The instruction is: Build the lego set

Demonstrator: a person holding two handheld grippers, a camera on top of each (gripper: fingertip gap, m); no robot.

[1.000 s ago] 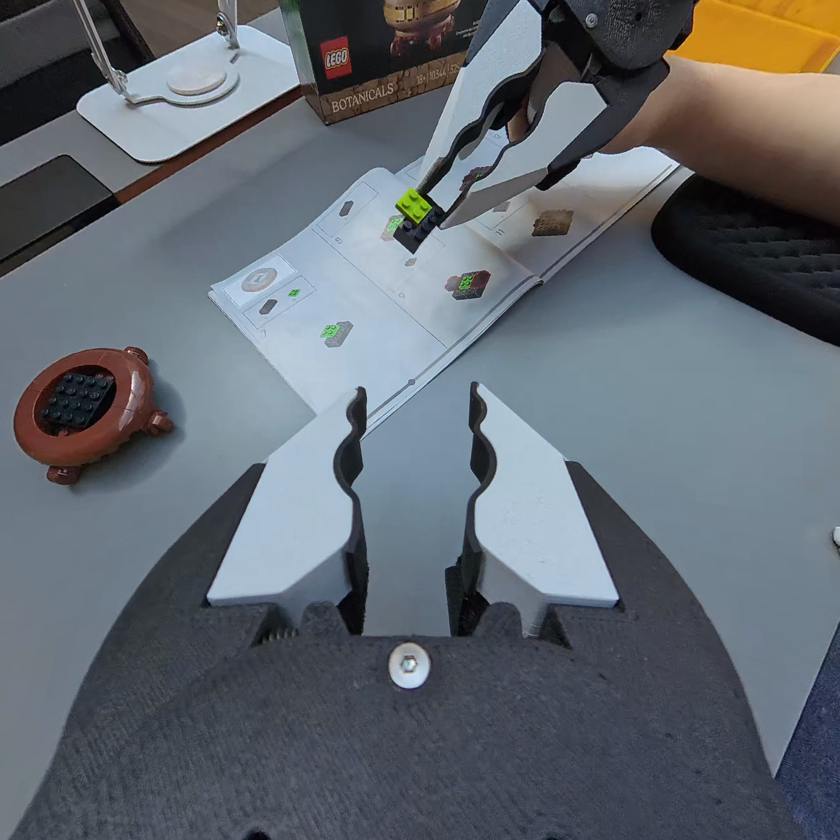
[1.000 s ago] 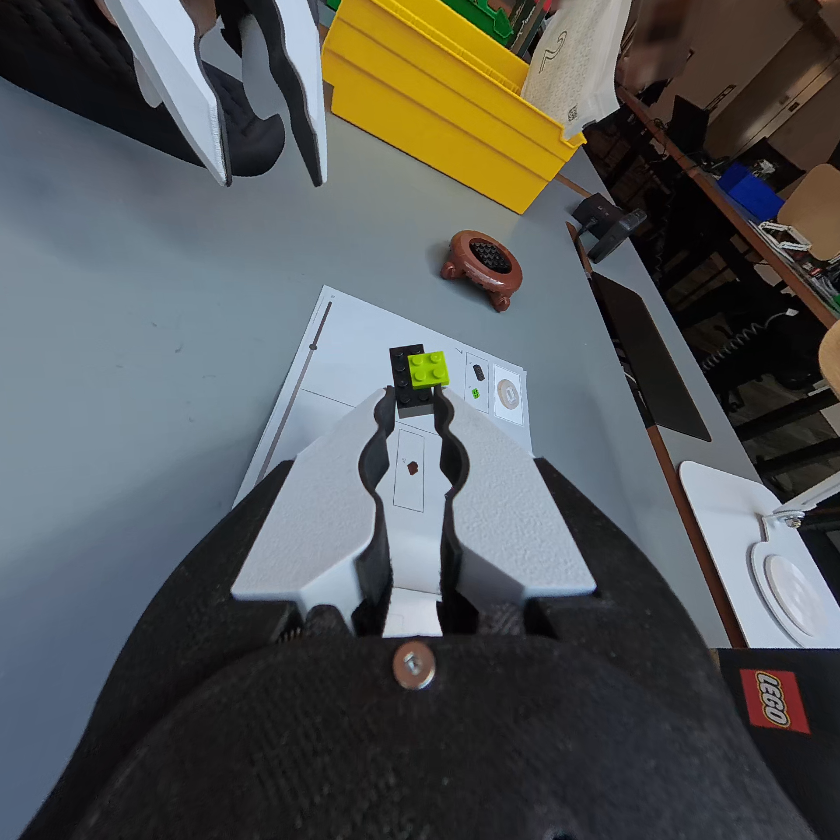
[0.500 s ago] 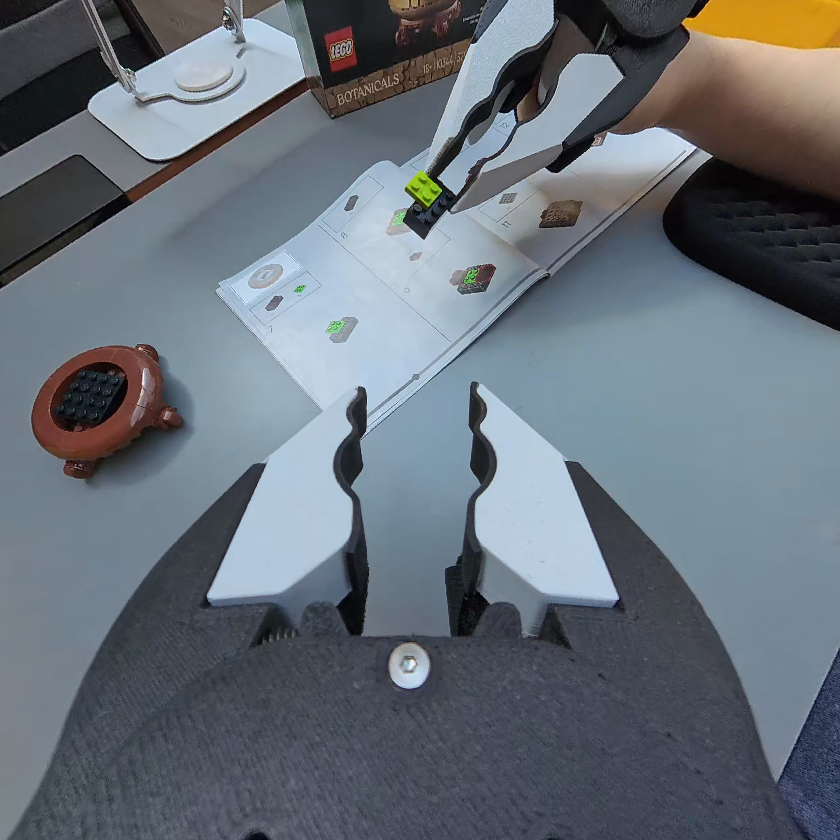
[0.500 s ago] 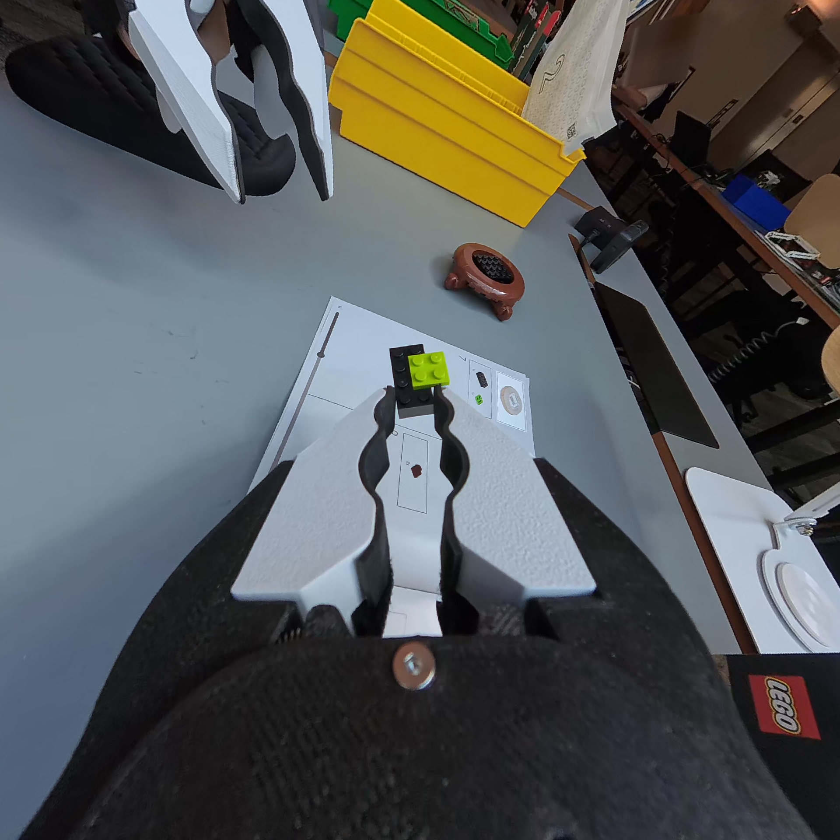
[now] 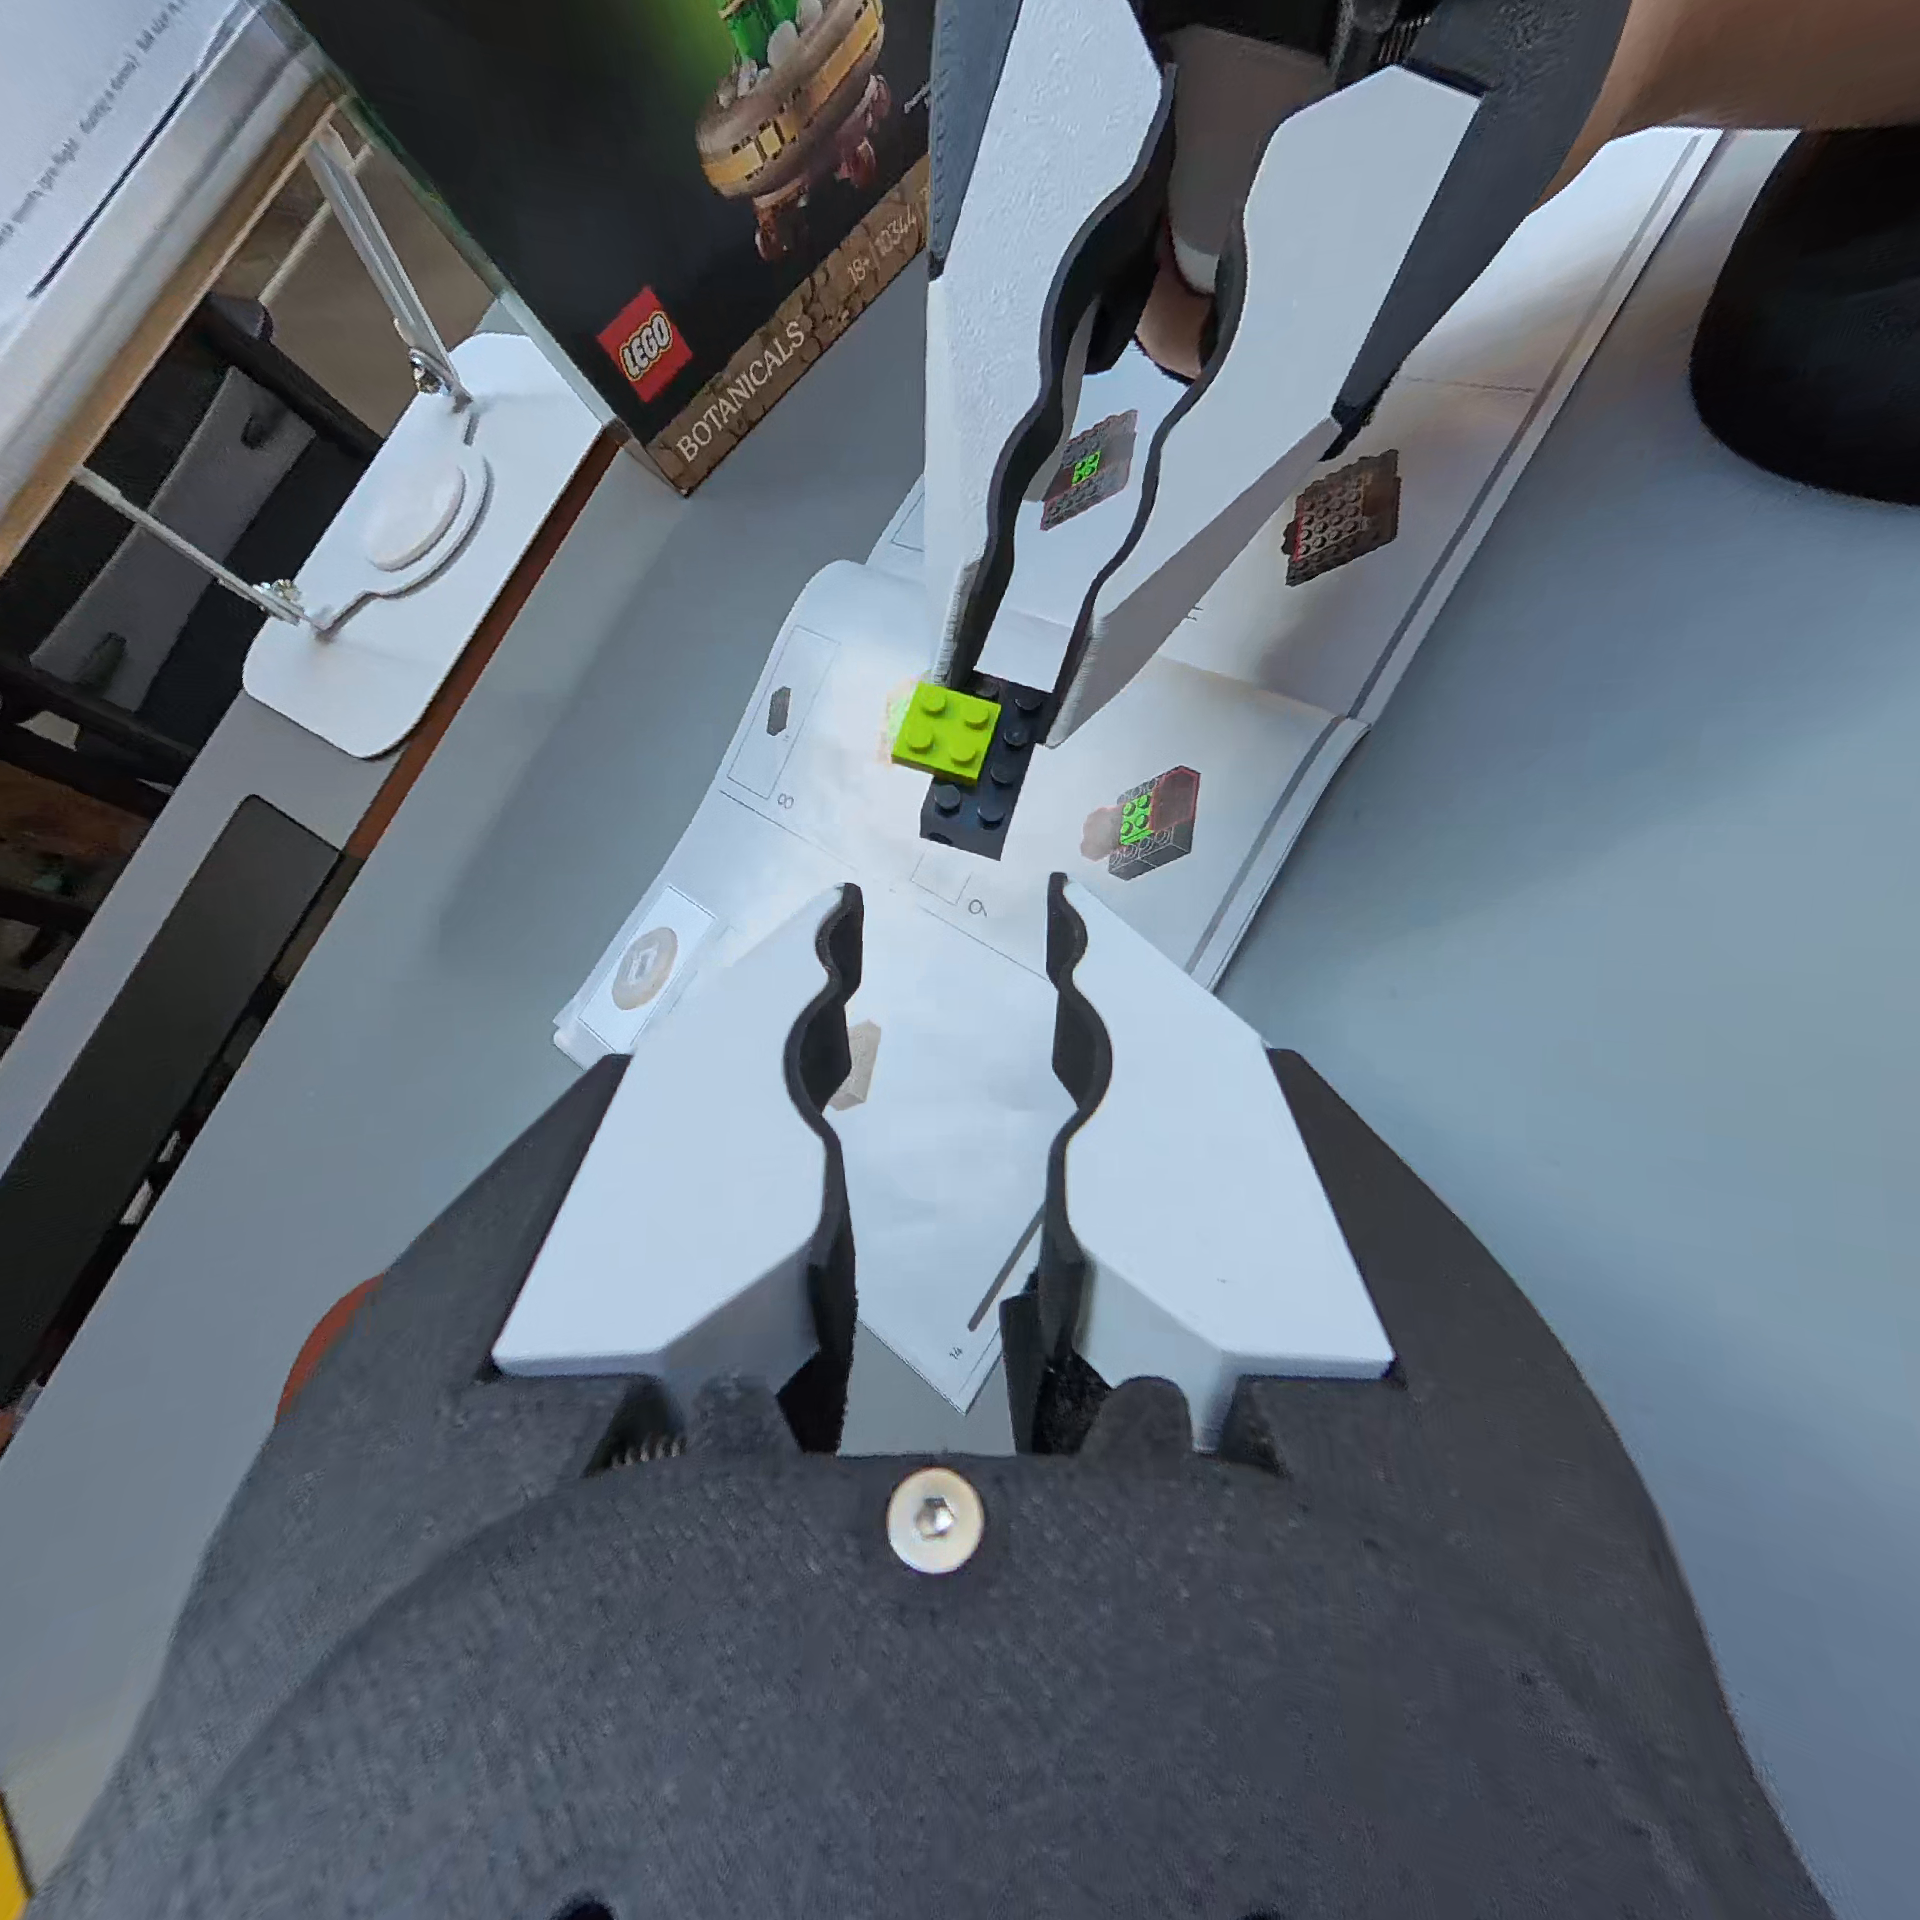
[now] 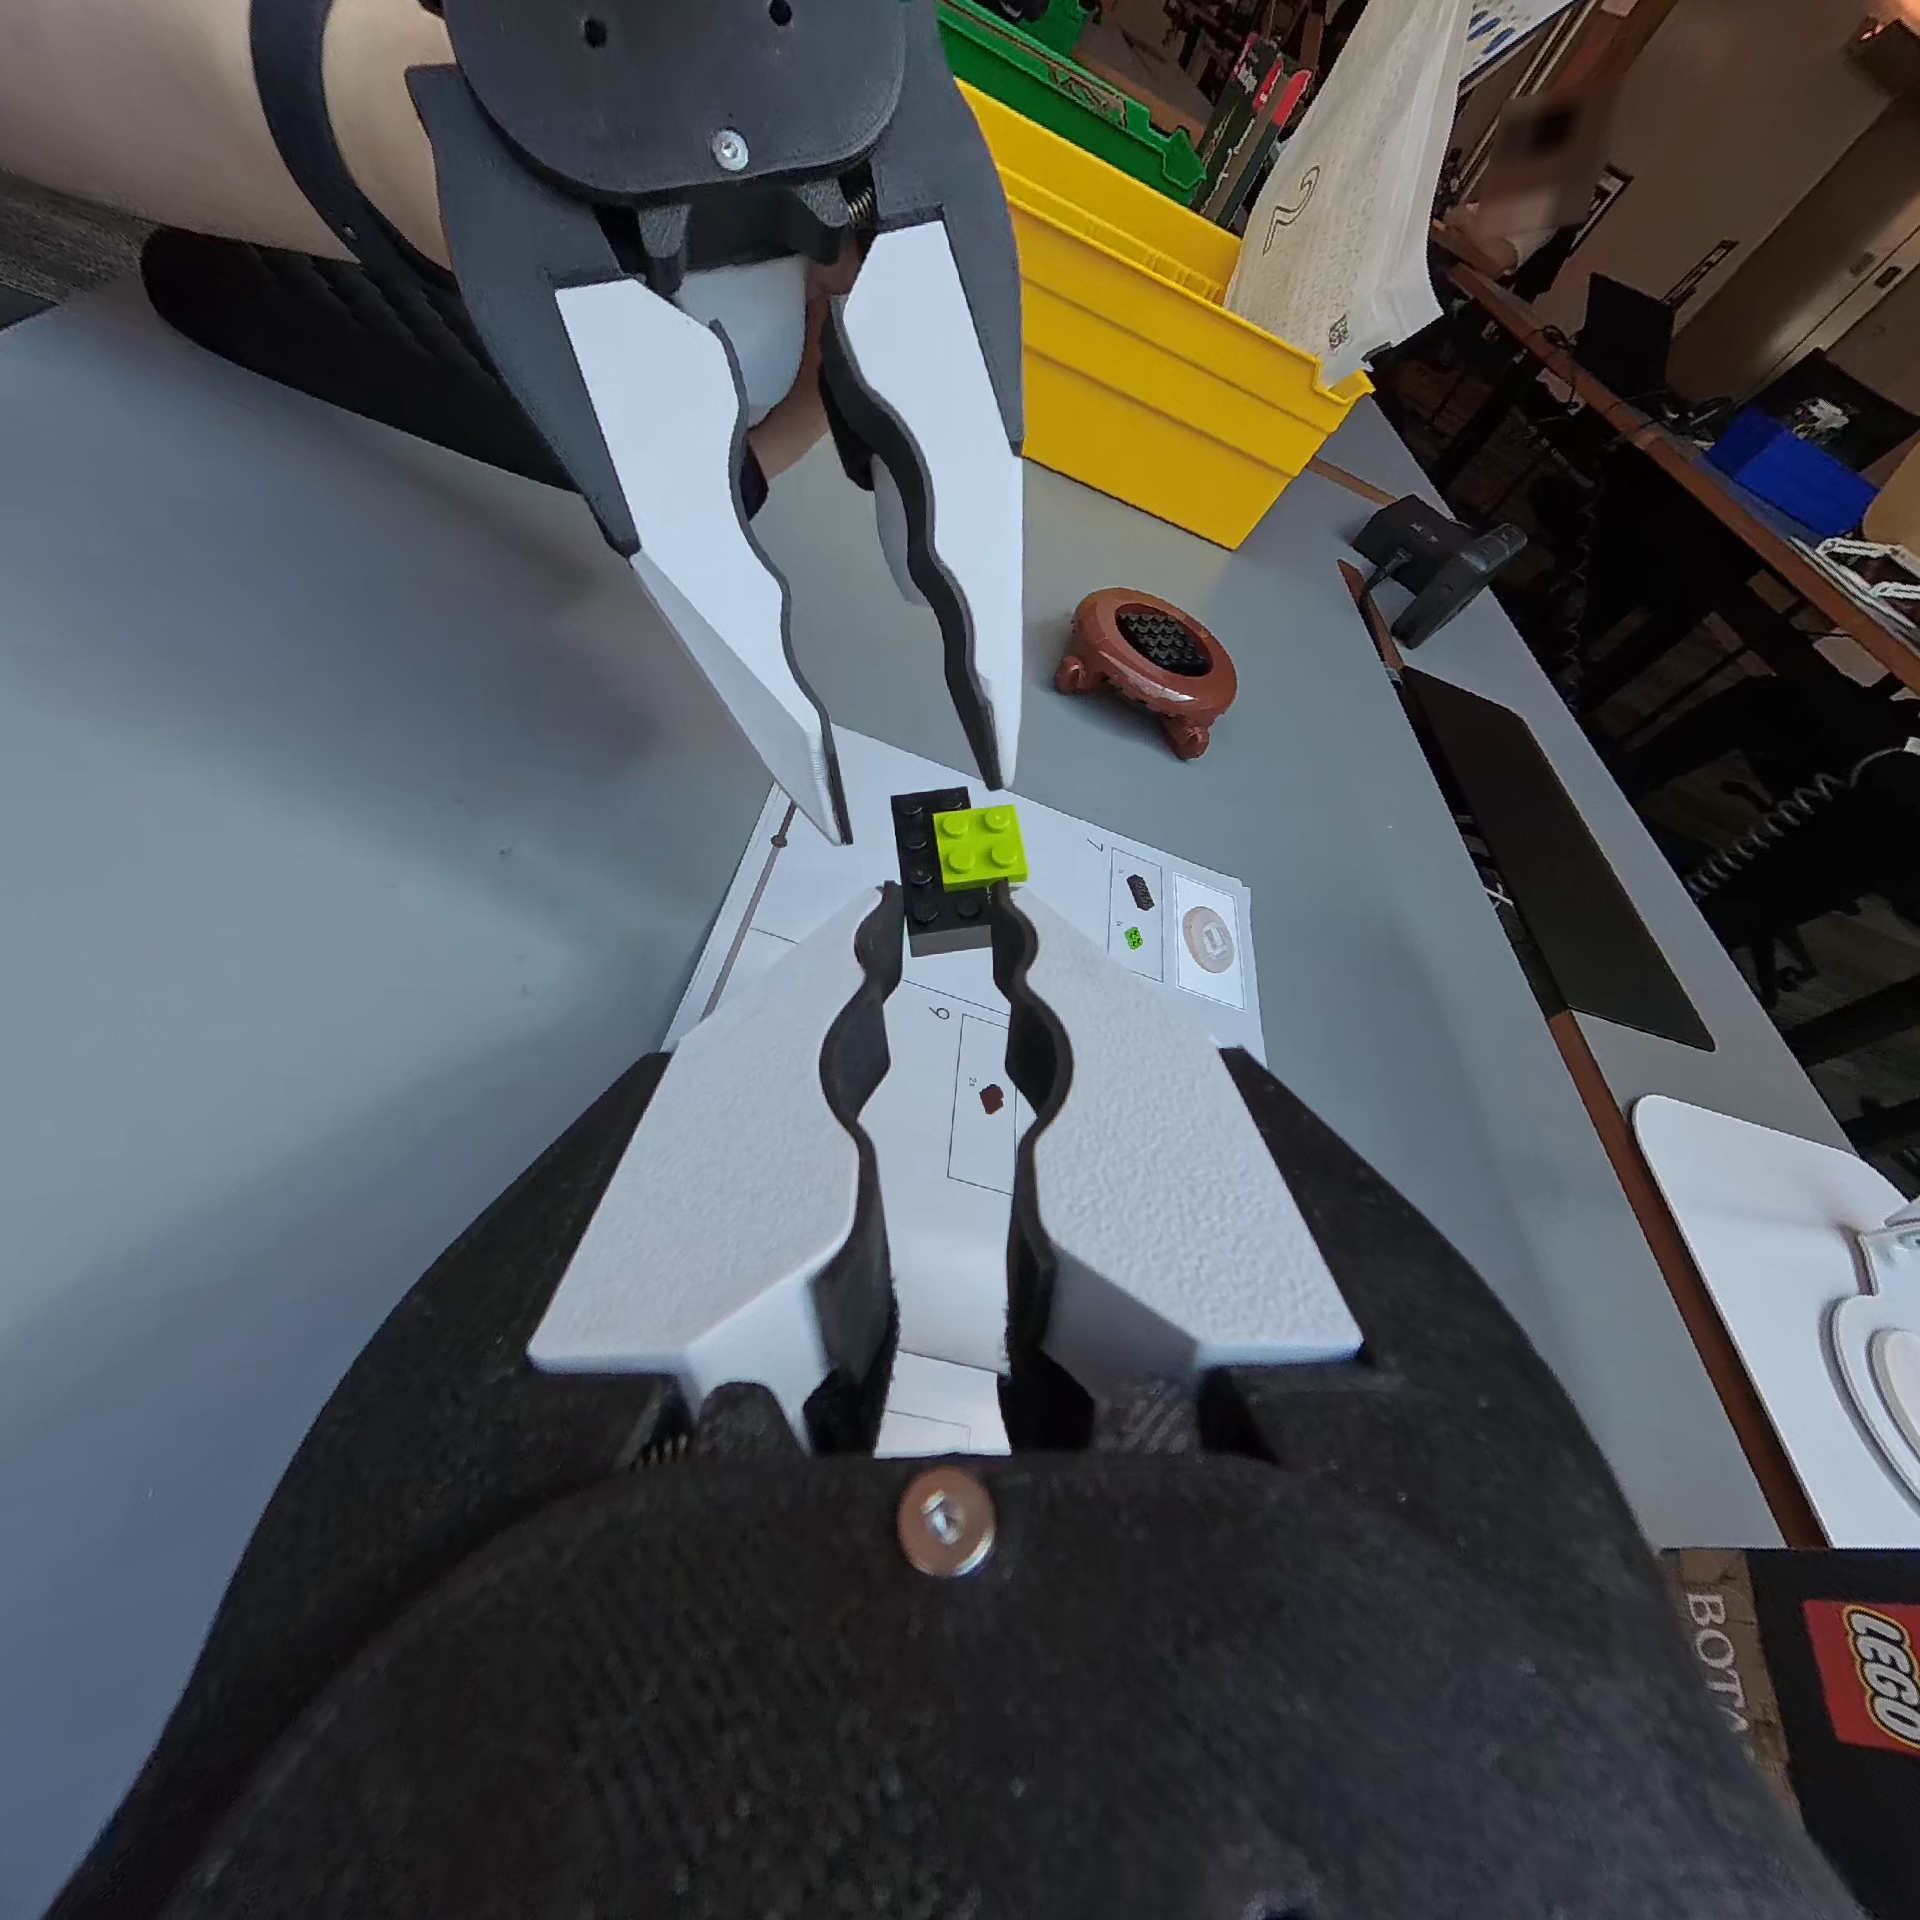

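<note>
My right hand-held gripper [image 6: 940, 899] pinches the studded black brick [image 6: 935, 883] mid-frame; left hand-held gripper [image 5: 951, 894] gapes empty, glossy booklet [image 5: 1143, 727] underneath.

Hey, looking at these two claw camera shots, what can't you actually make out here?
- Underside of the black brick the right claw holds: hidden by the brick itself in both views.
- Brown round base: in the left wrist view only a sliver shows behind the left claw's body.
- Lego box: cut off by the edge in both views.
- Yellow bin contents: hidden by its wall, right wrist view.
</note>
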